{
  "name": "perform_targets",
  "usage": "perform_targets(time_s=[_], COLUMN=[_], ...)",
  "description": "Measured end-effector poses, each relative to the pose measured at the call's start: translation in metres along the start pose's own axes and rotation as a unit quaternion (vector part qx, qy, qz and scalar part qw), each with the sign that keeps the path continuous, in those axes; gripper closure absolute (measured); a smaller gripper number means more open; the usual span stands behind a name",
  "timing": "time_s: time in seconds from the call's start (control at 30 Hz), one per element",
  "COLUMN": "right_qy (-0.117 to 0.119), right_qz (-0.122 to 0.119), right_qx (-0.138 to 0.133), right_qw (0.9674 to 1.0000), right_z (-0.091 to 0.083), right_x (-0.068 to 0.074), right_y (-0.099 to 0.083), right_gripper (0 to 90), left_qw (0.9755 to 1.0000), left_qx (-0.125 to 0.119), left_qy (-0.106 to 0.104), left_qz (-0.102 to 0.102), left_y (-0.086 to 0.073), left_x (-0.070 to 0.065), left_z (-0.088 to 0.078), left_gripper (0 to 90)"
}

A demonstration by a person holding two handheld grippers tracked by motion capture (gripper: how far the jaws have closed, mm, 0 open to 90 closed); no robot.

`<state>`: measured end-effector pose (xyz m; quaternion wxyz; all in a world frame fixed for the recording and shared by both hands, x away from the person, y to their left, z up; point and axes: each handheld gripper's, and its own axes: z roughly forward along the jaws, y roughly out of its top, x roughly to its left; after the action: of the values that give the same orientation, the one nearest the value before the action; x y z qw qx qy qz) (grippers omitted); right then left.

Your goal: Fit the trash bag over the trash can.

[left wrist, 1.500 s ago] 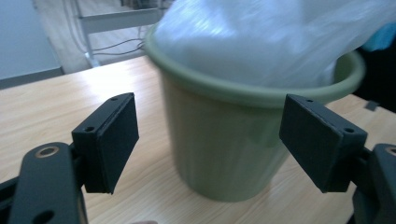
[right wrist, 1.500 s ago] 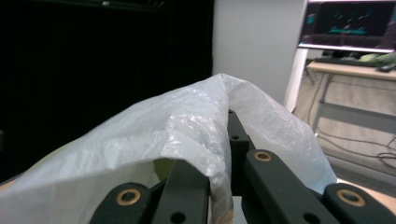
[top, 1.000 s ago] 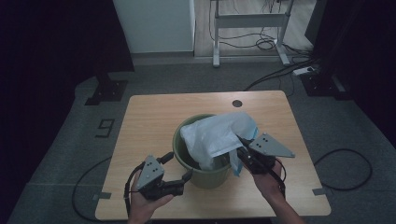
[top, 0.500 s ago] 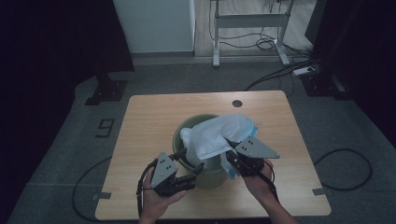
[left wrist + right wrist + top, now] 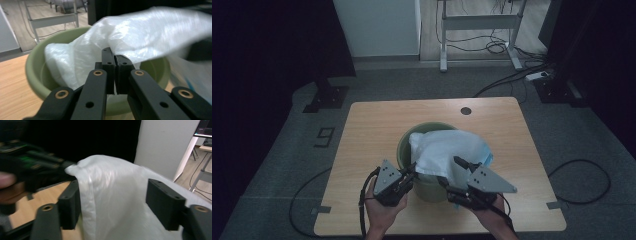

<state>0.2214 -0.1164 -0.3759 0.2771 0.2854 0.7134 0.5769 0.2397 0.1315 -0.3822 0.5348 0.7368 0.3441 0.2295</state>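
Note:
A pale green bucket point(image 5: 404, 148) stands on the wooden table point(image 5: 372, 125), with a white plastic bag point(image 5: 447, 150) with a blue edge draped over its near side. My left gripper point(image 5: 412, 173) sits at the bucket's near-left rim. In the left gripper view its jaws point(image 5: 115, 56) have just been closing and now pinch a fold of the bag point(image 5: 150, 32) above the bucket point(image 5: 35, 62). My right gripper point(image 5: 451, 172) is at the bag's near-right side. Its jaws point(image 5: 116, 195) have just been opening and stand wide with the bag point(image 5: 110, 182) between them, the pads apart from it.
A small round hole point(image 5: 466, 110) marks the table's far side. Cables and a white desk frame point(image 5: 477, 22) lie on the floor beyond. Blurred at the left of the right gripper view are the other hand and its gripper point(image 5: 25, 162).
My left gripper has moved right up to the bucket rim and shut on the bag. My right gripper has slid left and toward the near edge, and its jaws have opened.

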Motion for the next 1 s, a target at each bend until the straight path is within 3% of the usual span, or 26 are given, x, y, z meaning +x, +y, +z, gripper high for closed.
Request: perform_targets(time_s=[0.2, 0.47, 0.53, 0.6, 0.67, 0.77, 0.8, 1.0], right_qy=[-0.004, -0.061, -0.086, -0.095, -0.105, -0.098, -0.106, -0.121], right_qz=[0.007, 0.017, 0.021, 0.028, 0.030, 0.029, 0.027, 0.036], right_qx=[-0.001, 0.003, 0.010, 0.015, 0.020, 0.021, 0.023, 0.023], right_qw=[1.0000, 0.9980, 0.9961, 0.9950, 0.9939, 0.9945, 0.9938, 0.9918], right_z=[-0.027, -0.028, -0.026, -0.025, -0.025, -0.027, -0.029, -0.037], right_x=[0.012, 0.020, 0.017, 0.014, 0.011, 0.006, 0.003, -0.020], right_y=[-0.022, -0.054, -0.060, -0.064, -0.067, -0.069, -0.069, -0.065], right_gripper=[25.3, 22.8, 25.4, 27.9, 34.0, 54.4, 58.3, 84.0], left_qw=[1.0000, 0.9999, 0.9999, 0.9999, 0.9999, 0.9999, 0.9999, 0.9997], left_qx=[-0.001, -0.005, -0.006, -0.006, -0.007, -0.008, -0.008, -0.008], left_qy=[0.005, 0.007, 0.006, 0.006, 0.004, 0.003, 0.001, -0.016], left_qz=[-0.004, -0.010, -0.011, -0.011, -0.012, -0.009, -0.007, 0.014], left_y=[0.000, 0.004, 0.005, 0.005, 0.005, 0.005, 0.005, 0.009], left_x=[-0.001, -0.003, -0.002, -0.002, -0.001, 0.000, -0.001, -0.004], left_z=[0.000, 0.003, 0.003, 0.001, 0.001, -0.001, -0.002, -0.004], left_gripper=[88.4, 88.6, 88.6, 88.5, 88.4, 88.1, 88.0, 87.9])
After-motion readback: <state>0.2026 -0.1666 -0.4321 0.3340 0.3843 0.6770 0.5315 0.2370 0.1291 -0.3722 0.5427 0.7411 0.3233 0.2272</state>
